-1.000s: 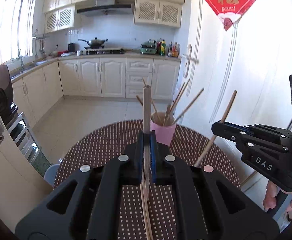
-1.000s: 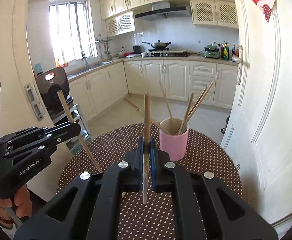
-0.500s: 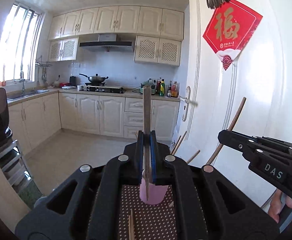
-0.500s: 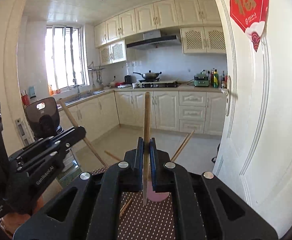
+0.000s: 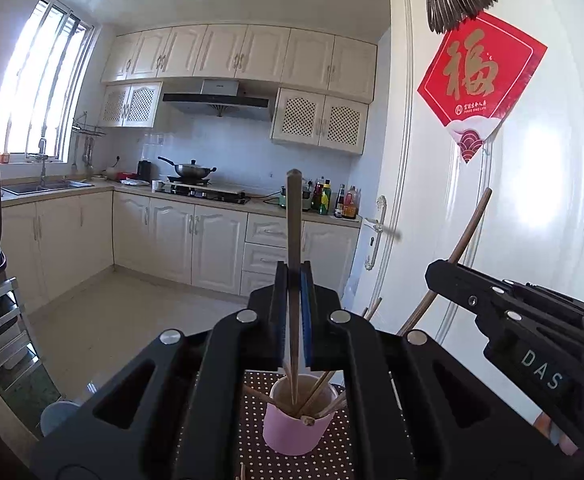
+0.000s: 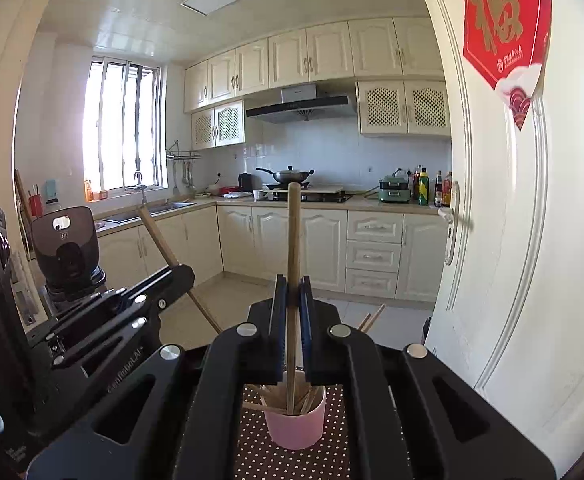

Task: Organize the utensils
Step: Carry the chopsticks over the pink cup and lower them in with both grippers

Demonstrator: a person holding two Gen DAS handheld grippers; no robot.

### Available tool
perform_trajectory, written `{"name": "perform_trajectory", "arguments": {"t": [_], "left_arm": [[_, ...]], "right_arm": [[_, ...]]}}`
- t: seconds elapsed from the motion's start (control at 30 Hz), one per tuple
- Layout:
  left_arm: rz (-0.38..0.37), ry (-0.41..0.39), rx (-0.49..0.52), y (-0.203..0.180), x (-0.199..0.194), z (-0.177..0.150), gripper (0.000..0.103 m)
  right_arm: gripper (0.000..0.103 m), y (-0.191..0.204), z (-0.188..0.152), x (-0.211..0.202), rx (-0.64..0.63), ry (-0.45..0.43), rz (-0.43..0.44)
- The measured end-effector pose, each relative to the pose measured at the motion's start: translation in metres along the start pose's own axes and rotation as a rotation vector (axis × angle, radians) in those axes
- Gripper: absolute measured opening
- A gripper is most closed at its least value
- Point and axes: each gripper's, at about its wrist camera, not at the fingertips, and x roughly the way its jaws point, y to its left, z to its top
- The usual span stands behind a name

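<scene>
Left wrist view: looks forward along the left gripper (image 5: 294,320), facing the far kitchen counter (image 5: 219,200) and tilted down just enough to catch the pink cup (image 5: 298,424) close beneath the fingers.
Right wrist view: rides the right gripper (image 6: 292,320), facing the same counter (image 6: 324,202), with the cup (image 6: 296,424) close below.
Nearness: both sit right over the cup on the dotted tablecloth (image 5: 332,456); the cabinets are well away.
Side glimpses: the left view has the right gripper (image 5: 532,336) at its right edge; the right view has the left gripper (image 6: 103,320) at its left.
Shared: cup, stove wall, white door (image 5: 472,220) and red hanging (image 6: 504,28).
</scene>
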Motion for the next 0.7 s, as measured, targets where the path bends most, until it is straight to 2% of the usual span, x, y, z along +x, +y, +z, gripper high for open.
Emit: {"name": "perform_trajectory", "arguments": {"t": [0.3, 0.7], "left_arm": [[-0.018, 0.077, 0.036, -0.005, 0.016, -0.026, 0.007], [-0.054, 0.158, 0.061, -0.004, 0.020, -0.041, 0.007]], "right_arm": [[0.005, -0.003, -0.014, 0.017, 0.010, 0.052, -0.004], [0.005, 0.000, -0.028, 0.029, -0.002, 0.117, 0.003]]}}
